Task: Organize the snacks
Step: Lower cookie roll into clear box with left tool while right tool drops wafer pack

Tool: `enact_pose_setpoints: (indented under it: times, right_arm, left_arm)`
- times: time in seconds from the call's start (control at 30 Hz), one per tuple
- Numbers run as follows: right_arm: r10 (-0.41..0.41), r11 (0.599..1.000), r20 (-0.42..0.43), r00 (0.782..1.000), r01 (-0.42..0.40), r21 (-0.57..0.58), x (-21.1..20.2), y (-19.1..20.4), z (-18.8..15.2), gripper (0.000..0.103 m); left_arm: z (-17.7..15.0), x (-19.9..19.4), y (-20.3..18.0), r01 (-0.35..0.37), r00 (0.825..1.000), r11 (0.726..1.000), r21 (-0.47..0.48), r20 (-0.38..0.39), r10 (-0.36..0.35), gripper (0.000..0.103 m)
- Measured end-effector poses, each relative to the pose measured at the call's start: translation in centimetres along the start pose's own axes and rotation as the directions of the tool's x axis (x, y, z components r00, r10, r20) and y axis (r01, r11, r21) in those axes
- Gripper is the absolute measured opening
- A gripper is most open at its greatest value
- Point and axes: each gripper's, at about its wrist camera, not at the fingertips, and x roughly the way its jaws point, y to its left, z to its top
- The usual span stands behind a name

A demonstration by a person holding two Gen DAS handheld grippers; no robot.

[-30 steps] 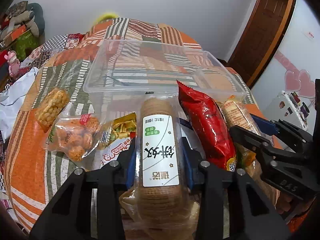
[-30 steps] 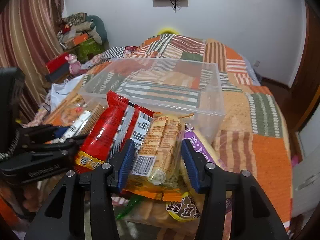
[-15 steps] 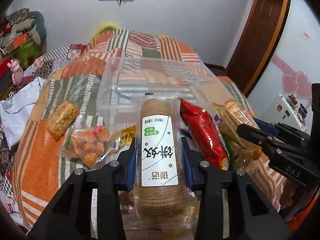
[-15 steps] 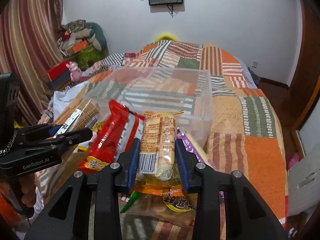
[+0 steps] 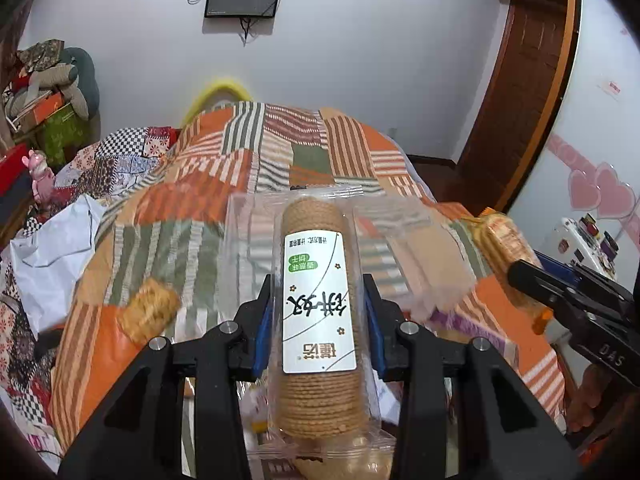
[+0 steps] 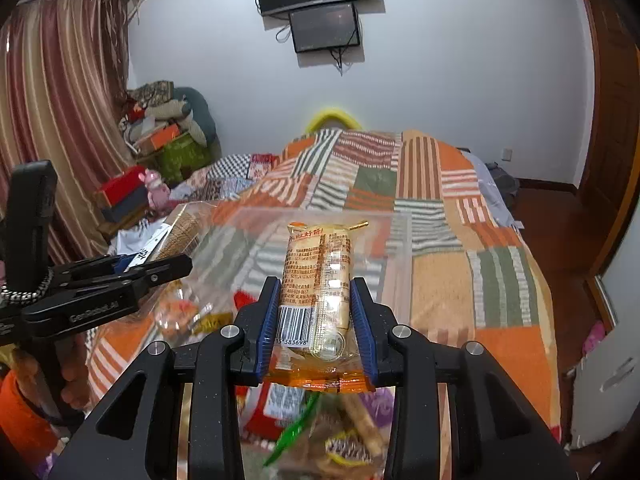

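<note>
Patchwork quilt fills most of what I see from both wrists, orange, green and striped squares running back to a white wall with a screen mounted on it. Next in size is the clear bin, lying on the quilt ahead of both tools; its walls are blurred, and I read it as sitting just beyond the two packs I hold. On my left gripper the blue pads are clamped on the sides of the biscuit sleeve, a long stack of round brown biscuits in clear wrap with a white label, pointing away from me with its far end over the near wall of the bin. My right gripper is likewise closed on the cracker pack, an orange-trimmed pack with a barcode near the pads, held above the snack pile and pointing toward the bin. Below it lies a blurred heap of loose snacks on the quilt. Left of the sleeve, a small bag of golden puffs lies by itself on the quilt, apart from the bin.
</note>
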Motion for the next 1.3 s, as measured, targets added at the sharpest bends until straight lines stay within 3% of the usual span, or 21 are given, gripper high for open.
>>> enact_pose_setpoints:
  times: [0.27, 0.53, 0.8, 0.97, 1.17, 1.3]
  right_arm:
    - [0.019, 0.999, -0.016, 1.000, -0.019, 0.033, 2.8, -0.9, 2.0, 0.032]
    - [0.003, 1.000, -0.129, 0.992, 0.000, 0.023, 7.1, -2.2, 3.0, 0.032]
    - [0.017, 1.000, -0.305, 0.952, -0.015, 0.012, 12.2, -3.1, 2.5, 0.032]
    - [0.007, 1.000, -0.368, 0.930, -0.009, -0.003, 13.9, -3.3, 1.4, 0.032]
    - [-0.003, 1.000, -0.382, 0.924, -0.002, -0.012, 14.1, -3.0, 1.1, 0.034]
    - [0.001, 1.000, -0.350, 0.937, -0.001, 0.000, 13.1, -3.0, 1.5, 0.046]
  left_arm:
    - [2.9, 2.6, 1.7, -0.011, 0.999, 1.000, -0.019, -0.037, 0.010, 0.039]
    - [3.5, 6.7, 2.8, -0.012, 0.991, 1.000, -0.011, -0.135, 0.011, 0.039]
    - [2.9, 11.2, 3.0, -0.007, 0.974, 1.000, 0.022, -0.228, 0.012, 0.039]
    - [2.8, 13.1, 3.4, -0.015, 0.965, 1.000, 0.003, -0.263, 0.015, 0.039]
    - [2.7, 13.5, 3.4, -0.009, 0.962, 1.000, 0.008, -0.273, 0.011, 0.039]
    - [3.0, 12.4, 3.5, 0.011, 0.963, 1.000, 0.014, -0.268, -0.007, 0.040]
